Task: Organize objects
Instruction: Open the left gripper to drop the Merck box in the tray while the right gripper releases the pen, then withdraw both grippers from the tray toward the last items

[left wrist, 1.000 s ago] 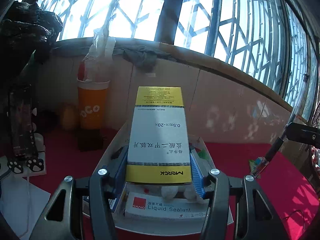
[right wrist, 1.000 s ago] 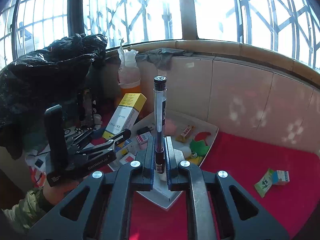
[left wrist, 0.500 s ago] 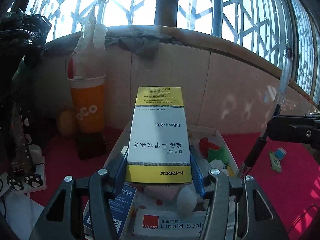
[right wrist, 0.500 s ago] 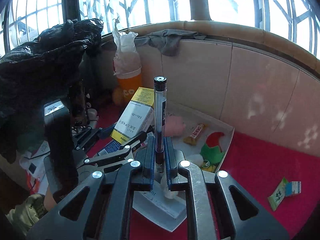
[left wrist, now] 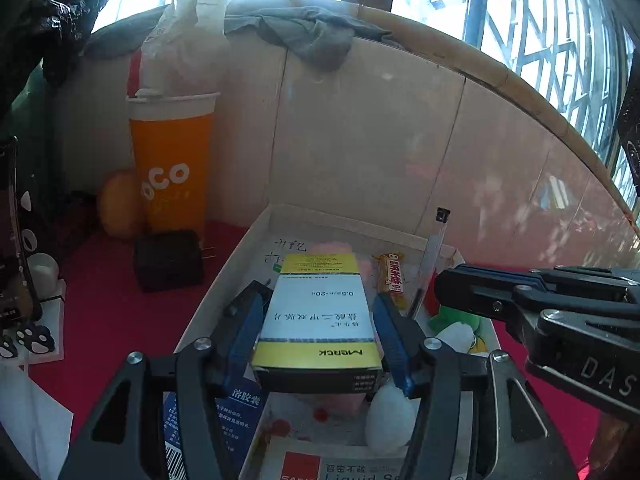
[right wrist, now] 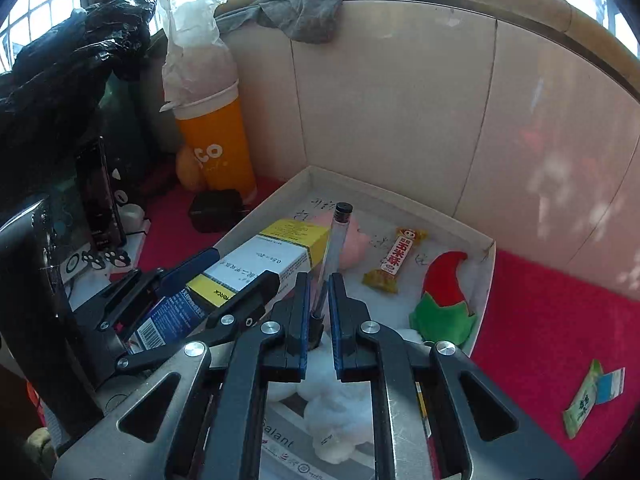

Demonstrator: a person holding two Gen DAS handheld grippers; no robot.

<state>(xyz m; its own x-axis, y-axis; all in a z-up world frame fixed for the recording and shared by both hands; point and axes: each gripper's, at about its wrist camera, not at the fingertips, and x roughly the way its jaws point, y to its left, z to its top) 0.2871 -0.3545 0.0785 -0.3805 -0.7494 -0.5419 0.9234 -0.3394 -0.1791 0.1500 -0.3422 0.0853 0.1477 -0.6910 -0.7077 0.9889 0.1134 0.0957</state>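
Over the shallow white cardboard tray (right wrist: 482, 276), the left gripper (left wrist: 318, 330) was opening around the yellow-and-white medicine box (left wrist: 318, 312) — likely to topple onto clutter — while the right gripper (right wrist: 319, 312) gripped the clear plastic pen (right wrist: 334, 248) — jaws clamped.

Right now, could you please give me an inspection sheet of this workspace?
Surface: red cloth with a white tray on it.
Job's things: yellow-and-white medicine box over the tray; clear pen; snack bar, red-green plush in the tray.
Clutter: orange cup, black charger, two sachets outside the tray.
Tongs: left tongs opening, box still between them; right tongs shut on the pen.
Cables: nothing seen.
Surroundings: tiled wall, grey rag on the ledge, barred window.
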